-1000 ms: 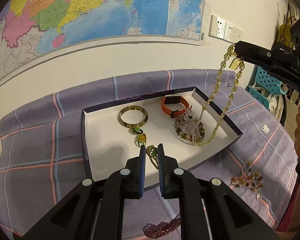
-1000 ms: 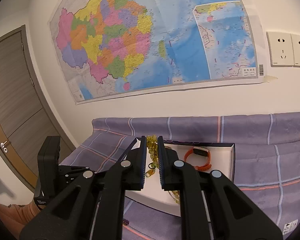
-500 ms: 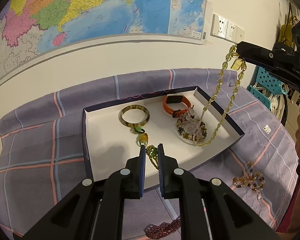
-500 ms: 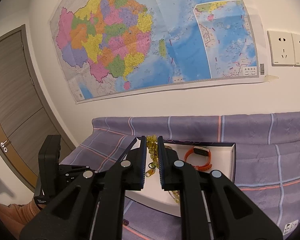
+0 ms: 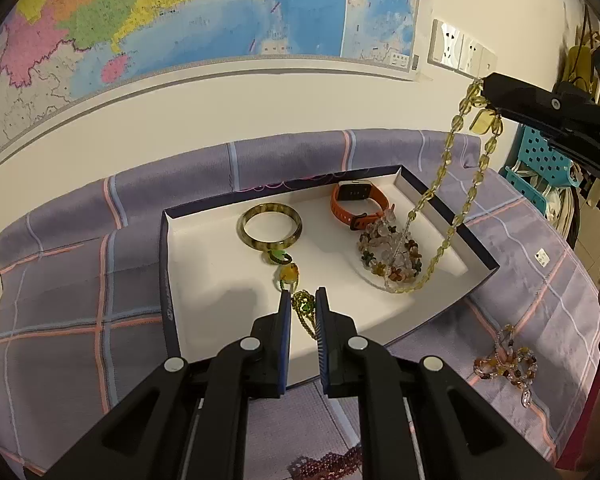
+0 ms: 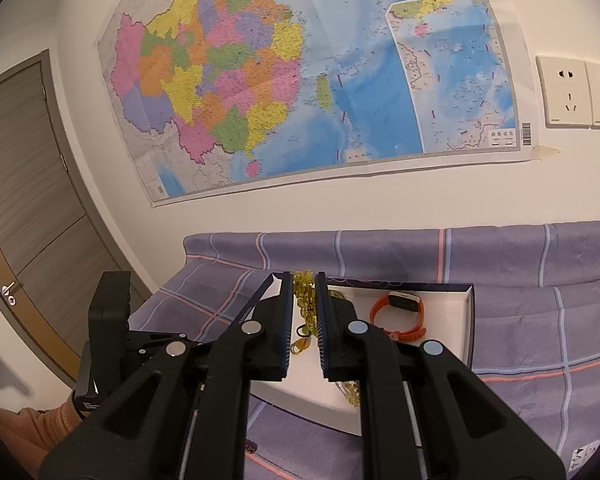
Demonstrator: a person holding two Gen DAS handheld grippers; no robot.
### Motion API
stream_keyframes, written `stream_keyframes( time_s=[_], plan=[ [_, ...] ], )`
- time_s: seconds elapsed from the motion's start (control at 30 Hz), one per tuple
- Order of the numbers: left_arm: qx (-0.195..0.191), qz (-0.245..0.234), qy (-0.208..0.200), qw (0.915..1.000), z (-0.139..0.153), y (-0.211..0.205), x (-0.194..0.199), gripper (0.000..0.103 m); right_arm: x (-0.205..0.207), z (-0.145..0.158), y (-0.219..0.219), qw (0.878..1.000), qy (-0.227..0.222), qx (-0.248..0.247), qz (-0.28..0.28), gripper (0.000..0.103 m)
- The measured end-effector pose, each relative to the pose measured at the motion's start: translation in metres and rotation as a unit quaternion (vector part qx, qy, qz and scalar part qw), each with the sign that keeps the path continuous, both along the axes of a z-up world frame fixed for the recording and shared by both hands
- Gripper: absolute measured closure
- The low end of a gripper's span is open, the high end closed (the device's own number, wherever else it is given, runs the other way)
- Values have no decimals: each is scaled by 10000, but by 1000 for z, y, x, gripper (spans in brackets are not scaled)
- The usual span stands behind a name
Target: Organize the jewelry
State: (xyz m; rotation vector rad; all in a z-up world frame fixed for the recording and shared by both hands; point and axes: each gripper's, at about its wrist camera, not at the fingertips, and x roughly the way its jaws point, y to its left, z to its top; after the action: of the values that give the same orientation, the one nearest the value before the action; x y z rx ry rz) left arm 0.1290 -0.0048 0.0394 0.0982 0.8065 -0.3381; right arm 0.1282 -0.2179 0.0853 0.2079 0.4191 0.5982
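Note:
A white tray with a dark rim (image 5: 476,252) lies on the purple checked cloth. In it are a green-brown bangle (image 5: 270,226), an orange watch (image 5: 358,204) and a stone-chip bracelet (image 5: 392,252). My left gripper (image 5: 302,308) is shut on a green bead chain (image 5: 303,304), low over the tray's near edge. Its orange and green pendants (image 5: 288,274) rest on the tray floor. My right gripper (image 5: 485,86), high at the right, is shut on a yellow bead necklace (image 5: 440,248). The necklace's lower loop lies in the tray beside the bracelet. The right wrist view shows the yellow beads (image 6: 305,298) between the right gripper's (image 6: 304,292) pads.
A multicoloured bracelet (image 5: 508,360) lies on the cloth right of the tray, and maroon beads (image 5: 328,464) lie near the front edge. A turquoise basket (image 5: 540,164) stands at the far right. Behind are a wall map, sockets (image 6: 568,96) and a door (image 6: 20,200).
The left gripper has drifted very slightly with the green chain. The right gripper and the hanging yellow necklace have stayed where they were. Both grips are unchanged.

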Motion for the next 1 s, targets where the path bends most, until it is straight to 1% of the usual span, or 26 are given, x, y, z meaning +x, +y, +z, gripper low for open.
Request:
stream_keyframes(
  time_s=[0.33,1.0],
  plan=[
    [71,73,74,9999,-7,-1,5,92,5,-4,-1,10000,44,22,-7,92],
    [180,141,377,9990,-27,-6,22,92,16,-14,0,9998,219,19,16,92]
  ],
)
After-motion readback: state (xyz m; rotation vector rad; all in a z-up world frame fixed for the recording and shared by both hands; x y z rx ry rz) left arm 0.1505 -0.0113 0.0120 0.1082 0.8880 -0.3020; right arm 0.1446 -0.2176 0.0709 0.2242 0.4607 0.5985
